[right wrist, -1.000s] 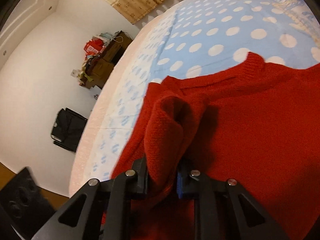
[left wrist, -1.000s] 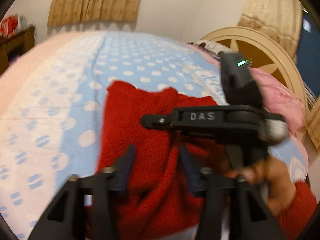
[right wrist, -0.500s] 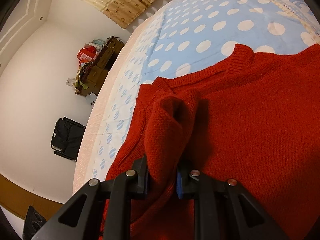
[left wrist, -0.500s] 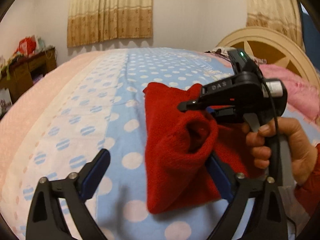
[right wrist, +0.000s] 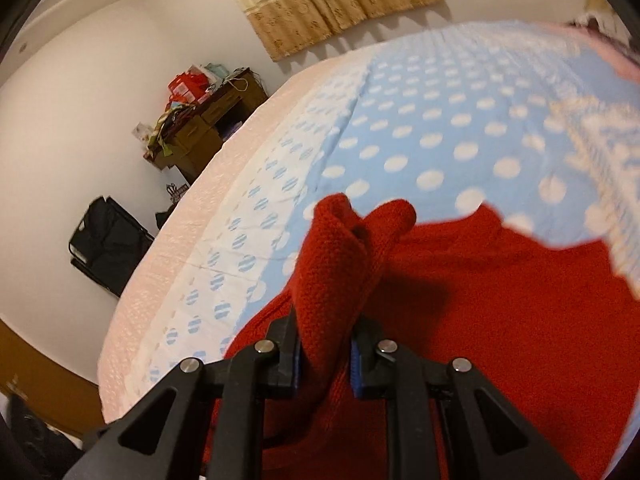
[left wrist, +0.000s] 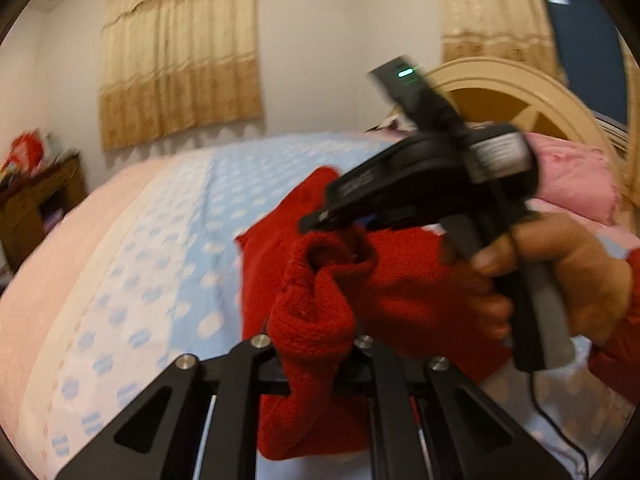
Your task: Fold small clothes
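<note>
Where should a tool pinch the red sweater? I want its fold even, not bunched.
Judging by its pose, take the red sweater at its edge, coming in low from the near side. The knit bunches into thick ridges where the left tool and right tool clamp it, so a hem edge gives layers thin enough to pinch.

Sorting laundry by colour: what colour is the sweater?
Red sweater, clearest in the right wrist view.
</note>
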The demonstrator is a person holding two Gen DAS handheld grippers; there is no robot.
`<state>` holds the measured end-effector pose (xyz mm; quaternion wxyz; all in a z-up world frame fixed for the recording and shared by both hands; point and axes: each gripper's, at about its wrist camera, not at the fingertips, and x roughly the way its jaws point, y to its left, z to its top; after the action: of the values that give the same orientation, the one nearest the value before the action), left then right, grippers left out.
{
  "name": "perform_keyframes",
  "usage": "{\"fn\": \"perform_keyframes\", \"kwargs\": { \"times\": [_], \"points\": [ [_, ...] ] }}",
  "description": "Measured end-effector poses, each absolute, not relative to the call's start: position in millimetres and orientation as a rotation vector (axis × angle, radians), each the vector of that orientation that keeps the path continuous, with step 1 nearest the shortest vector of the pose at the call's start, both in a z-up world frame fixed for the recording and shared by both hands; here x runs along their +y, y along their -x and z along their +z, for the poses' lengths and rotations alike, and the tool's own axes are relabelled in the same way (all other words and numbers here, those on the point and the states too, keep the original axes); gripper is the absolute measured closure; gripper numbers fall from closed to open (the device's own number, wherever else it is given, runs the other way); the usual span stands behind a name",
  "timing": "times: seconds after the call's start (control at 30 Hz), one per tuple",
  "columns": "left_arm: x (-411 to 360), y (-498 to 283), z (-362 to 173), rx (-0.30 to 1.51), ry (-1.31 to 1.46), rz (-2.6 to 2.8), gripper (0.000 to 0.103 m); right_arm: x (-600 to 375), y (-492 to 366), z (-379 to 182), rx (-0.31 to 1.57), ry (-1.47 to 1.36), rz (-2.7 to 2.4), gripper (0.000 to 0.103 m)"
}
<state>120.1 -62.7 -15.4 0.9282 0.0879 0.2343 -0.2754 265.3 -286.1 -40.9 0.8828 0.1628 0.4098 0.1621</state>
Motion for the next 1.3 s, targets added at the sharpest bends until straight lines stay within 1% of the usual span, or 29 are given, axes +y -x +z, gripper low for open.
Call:
{"fn": "perform_keyframes", "kwargs": {
  "times": [0.2,0.4,0.53,0.73,0.87,0.93,0.97,1.0,1.03,1.07,1.1,1.13,1.17,1.23,1.3],
  "points": [
    [-111.0,-113.5,-6.5,0.458,-0.198,-0.662,0.093,-332.8,-256.8,-23.4,0.852,-0.293,0.318,0.085],
    [-163.4,-103.1,-9.1,0.457,-0.259,-0.732,0.093,-372.9,-248.8,-28.9,0.893,-0.210,0.273,0.085],
    [-191.3,-99.6,-20.9,0.478,-0.308,-0.765,0.093,-396.4,-244.1,-42.4,0.922,-0.212,0.248,0.085],
    [-219.7,-97.1,-42.1,0.533,-0.359,-0.763,0.093,-421.1,-243.6,-77.1,0.962,-0.247,0.237,0.085],
    [-226.5,-92.9,-49.0,0.537,-0.391,-0.769,0.093,-435.5,-242.6,-93.3,0.945,-0.324,0.249,0.085],
    [-228.4,-90.9,-53.7,0.548,-0.415,-0.776,0.090,-443.6,-239.9,-98.7,0.930,-0.365,0.250,0.085],
    [-227.9,-89.4,-56.1,0.558,-0.426,-0.780,0.082,-445.7,-238.4,-99.9,0.923,-0.378,0.246,0.083],
    [-227.6,-85.1,-57.1,0.560,-0.431,-0.787,0.077,-450.9,-235.4,-101.0,0.912,-0.410,0.243,0.082],
    [-224.9,-81.9,-56.8,0.564,-0.434,-0.806,0.066,-455.5,-232.4,-101.0,0.905,-0.440,0.239,0.078],
    [-221.3,-78.5,-55.6,0.570,-0.440,-0.829,0.053,-462.8,-226.8,-100.4,0.895,-0.478,0.229,0.078],
    [-215.8,-73.4,-54.3,0.574,-0.449,-0.849,0.046,-467.6,-221.5,-98.2,0.888,-0.494,0.204,0.076],
    [-208.2,-67.0,-52.6,0.570,-0.457,-0.860,0.033,-473.0,-214.2,-94.3,0.879,-0.494,0.156,0.068],
    [-201.7,-63.5,-50.7,0.563,-0.456,-0.864,0.025,-479.5,-203.4,-88.1,0.860,-0.492,0.102,0.062],
    [-182.9,-56.2,-45.4,0.561,-0.426,-0.878,0.019,-486.1,-185.4,-77.8,0.830,-0.493,0.048,0.061],
    [-167.9,-56.9,-40.5,0.592,-0.381,-0.882,0.017,-484.6,-160.8,-63.9,0.793,-0.513,0.060,0.061]
  ]
}}
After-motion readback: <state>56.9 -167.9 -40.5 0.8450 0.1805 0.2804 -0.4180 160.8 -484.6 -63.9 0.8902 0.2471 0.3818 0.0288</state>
